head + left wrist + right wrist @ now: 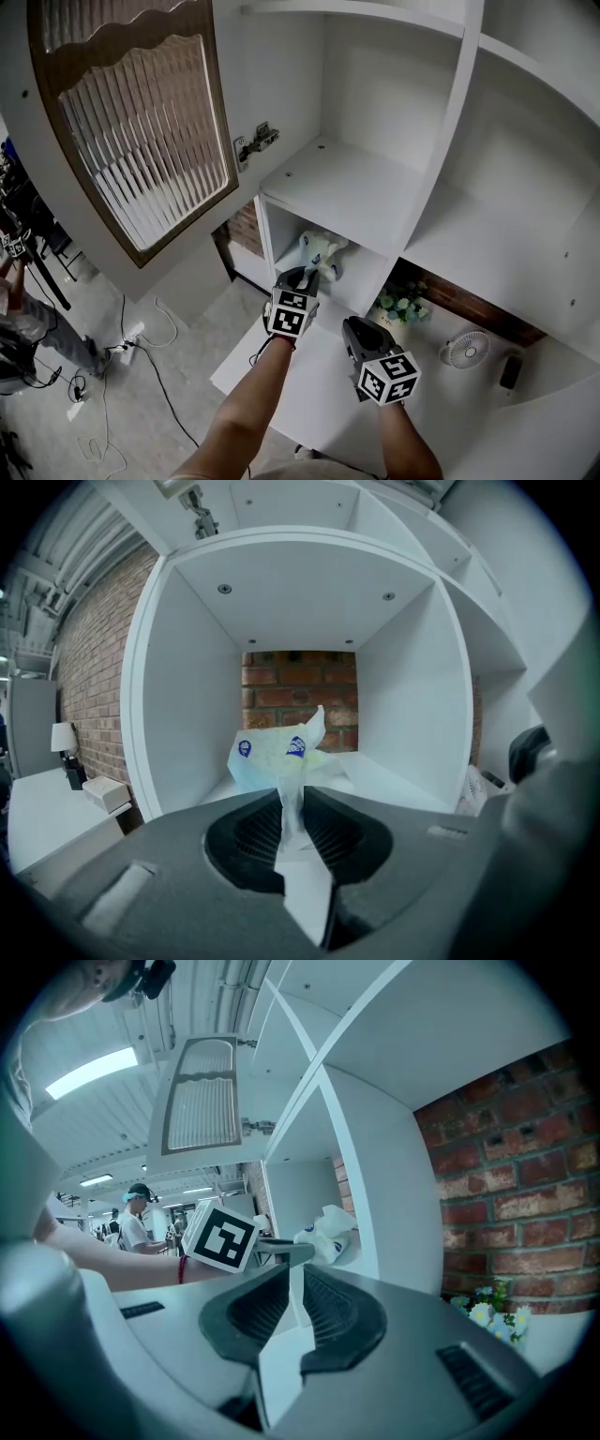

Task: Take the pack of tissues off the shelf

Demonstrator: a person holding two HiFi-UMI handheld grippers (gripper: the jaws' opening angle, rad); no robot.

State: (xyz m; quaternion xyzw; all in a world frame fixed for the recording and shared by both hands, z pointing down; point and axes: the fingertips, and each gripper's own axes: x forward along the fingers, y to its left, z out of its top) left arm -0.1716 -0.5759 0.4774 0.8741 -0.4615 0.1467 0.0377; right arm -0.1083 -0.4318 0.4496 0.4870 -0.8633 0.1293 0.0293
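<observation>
White desk top (323, 394) lies under both forearms, grey floor (103, 412) with loose cables (155, 370) to its left. The right gripper (292, 1274) hangs over the desk in front of the shelf, its jaws drawn together to a thin slit with nothing between them. The left gripper (292, 797) is at the mouth of the lower cubby, jaws closed on a thin flap of the pale plastic-wrapped pack of tissues (274, 754). The pack sits on the cubby floor of the white open shelf unit (441, 141), tilted toward the gripper, with nothing blocking it. Just right of that cubby are small white artificial flowers (401, 305), then a small white round fan (466, 349). A red brick wall (300, 682) shows through the open back. A brown-framed ribbed-glass cabinet door (141, 141) stands open up left. Only the left gripper view shows a small white lamp (62, 736) at far left. Only the right gripper view shows ceiling strip lights (89, 1071) and a distant person in a white shirt (136, 1222).
</observation>
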